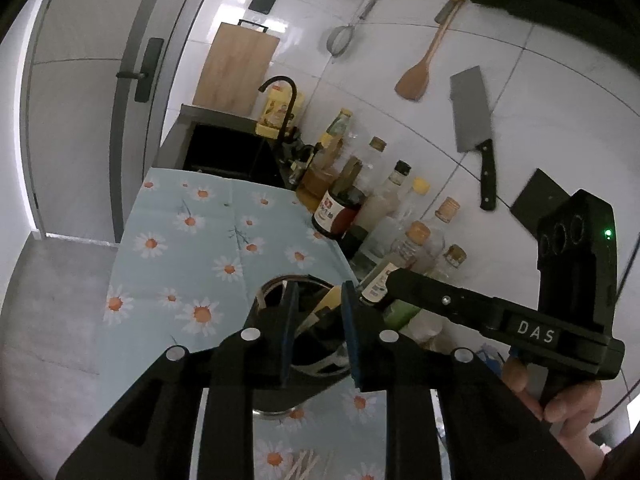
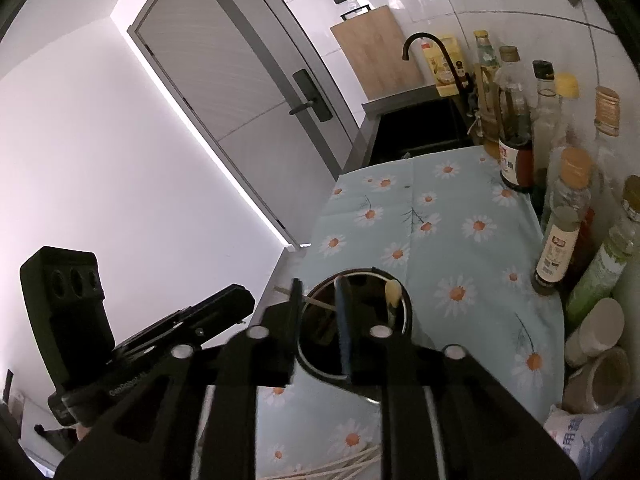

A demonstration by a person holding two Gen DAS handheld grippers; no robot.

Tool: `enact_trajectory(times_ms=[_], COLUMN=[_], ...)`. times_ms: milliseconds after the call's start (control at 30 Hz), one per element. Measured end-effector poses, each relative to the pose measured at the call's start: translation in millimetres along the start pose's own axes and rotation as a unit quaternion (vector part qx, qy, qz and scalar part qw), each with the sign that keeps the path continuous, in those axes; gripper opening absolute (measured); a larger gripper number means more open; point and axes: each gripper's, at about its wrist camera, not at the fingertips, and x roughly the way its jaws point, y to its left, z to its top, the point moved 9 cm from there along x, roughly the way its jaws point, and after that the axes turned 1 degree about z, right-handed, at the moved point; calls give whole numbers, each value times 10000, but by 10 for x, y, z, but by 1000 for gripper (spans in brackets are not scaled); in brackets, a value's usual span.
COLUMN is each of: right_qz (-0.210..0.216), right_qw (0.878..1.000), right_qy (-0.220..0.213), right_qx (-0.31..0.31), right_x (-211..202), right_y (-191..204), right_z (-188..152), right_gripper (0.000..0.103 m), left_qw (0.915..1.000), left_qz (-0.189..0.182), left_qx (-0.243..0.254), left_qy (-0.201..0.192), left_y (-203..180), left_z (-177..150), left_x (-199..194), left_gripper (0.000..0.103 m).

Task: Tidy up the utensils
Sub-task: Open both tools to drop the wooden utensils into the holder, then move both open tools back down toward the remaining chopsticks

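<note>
A dark round utensil holder (image 2: 360, 340) stands on the daisy-print cloth (image 2: 440, 216); it also shows in the left wrist view (image 1: 312, 344). A pale utensil handle (image 2: 392, 294) stands up inside it. My right gripper (image 2: 320, 296) is open over the holder's left rim, and a thin pale stick (image 2: 320, 303) crosses between its fingers. My left gripper (image 1: 318, 300) is open just above the holder, with a pale utensil (image 1: 328, 304) between its fingers. Loose wooden sticks (image 2: 352, 464) lie on the cloth at the front.
Many sauce bottles (image 1: 360, 208) line the tiled wall on the right. A cleaver (image 1: 474, 128), a wooden spatula (image 1: 416, 76) and a strainer (image 1: 340, 40) hang on the wall. A black sink (image 2: 420, 128) with a tap lies beyond the cloth. Cups (image 2: 596, 344) and a bag stand at the right.
</note>
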Motion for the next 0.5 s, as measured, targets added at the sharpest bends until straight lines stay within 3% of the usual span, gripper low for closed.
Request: enact_trajectory(times_ms=[267, 500], right_qz=[-37, -120], right_qw=[9999, 9991], right_qy=[-22, 205], right_qx=[92, 341], right_x=[-237, -303], right_y=[42, -19], right_z=[-266, -706], right_gripper=[22, 22], left_qw=[9993, 9967], left_qz=[-16, -87], left_qx=[354, 730], left_qy=[110, 340], left_y=[-127, -266], left_z=[-239, -545], left_x=[-250, -370], left_gripper=[21, 21])
